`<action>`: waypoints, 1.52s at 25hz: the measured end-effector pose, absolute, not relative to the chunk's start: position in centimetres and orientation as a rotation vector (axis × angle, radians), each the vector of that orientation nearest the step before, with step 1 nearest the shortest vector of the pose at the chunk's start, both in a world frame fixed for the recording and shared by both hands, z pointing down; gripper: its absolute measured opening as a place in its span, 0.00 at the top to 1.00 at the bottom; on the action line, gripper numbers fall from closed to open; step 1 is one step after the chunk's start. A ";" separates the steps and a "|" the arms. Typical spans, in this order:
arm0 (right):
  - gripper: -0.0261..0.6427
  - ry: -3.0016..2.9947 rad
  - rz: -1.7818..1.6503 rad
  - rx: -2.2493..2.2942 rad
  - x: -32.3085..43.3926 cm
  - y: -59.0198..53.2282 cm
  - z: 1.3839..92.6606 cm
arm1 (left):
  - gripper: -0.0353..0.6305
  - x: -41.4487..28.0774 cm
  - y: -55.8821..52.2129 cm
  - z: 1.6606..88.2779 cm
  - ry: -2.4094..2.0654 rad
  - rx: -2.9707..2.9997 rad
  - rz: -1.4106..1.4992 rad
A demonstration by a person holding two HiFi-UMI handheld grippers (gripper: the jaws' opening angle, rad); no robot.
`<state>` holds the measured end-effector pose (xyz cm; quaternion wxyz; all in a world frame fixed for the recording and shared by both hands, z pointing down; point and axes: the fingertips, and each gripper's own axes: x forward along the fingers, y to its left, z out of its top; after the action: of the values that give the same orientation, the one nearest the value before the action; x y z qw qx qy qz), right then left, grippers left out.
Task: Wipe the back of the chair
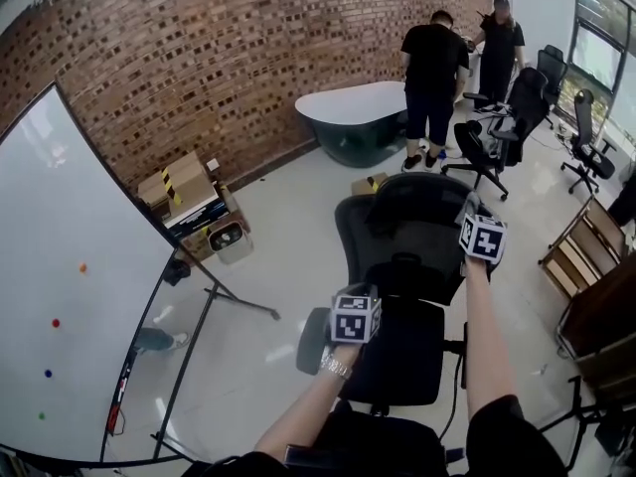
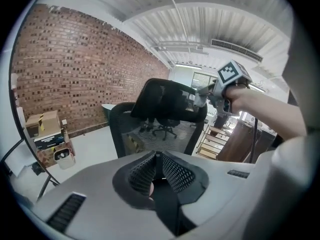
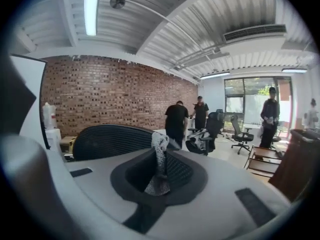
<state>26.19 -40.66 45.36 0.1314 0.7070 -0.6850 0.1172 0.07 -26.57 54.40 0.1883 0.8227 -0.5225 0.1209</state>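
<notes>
— Where is the chair?
— The black chair [image 1: 397, 229] is standing on the pale floor [image 1: 288, 256], directly in front of the person, with its mesh back upright.
— And the claws?
— The right claw [image 3: 161, 170] is pinching a gray cloth [image 3: 160, 144] at the top right edge of the chair's back. The left claw [image 2: 157, 171] is hovering lower, by the seat's left side, jaws pressed together on nothing.

Chair [image 1: 402, 229] right of whiteboard [image 1: 70, 286], bathtub [image 1: 353, 117] behind, against wall [image 1: 199, 58].
</notes>
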 end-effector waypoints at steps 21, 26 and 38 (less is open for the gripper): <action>0.89 -2.402 0.349 1.546 0.9 -40.6 47.2 | 0.89 -2.1 -26.4 55.1 -1.512 2.253 0.392; 0.89 -2.315 0.344 1.573 2.5 -41.8 49.4 | 0.89 -3.0 -26.4 55.0 -1.532 2.243 0.384; 0.89 -1.894 0.258 1.984 25.7 -39.0 51.2 | 0.89 1.8 -26.8 55.3 -1.411 2.336 0.389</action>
<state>25.69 -39.02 51.20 0.1923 0.7067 -0.6747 0.0921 1.84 -26.85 55.28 0.1912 0.8319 -0.5022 0.1386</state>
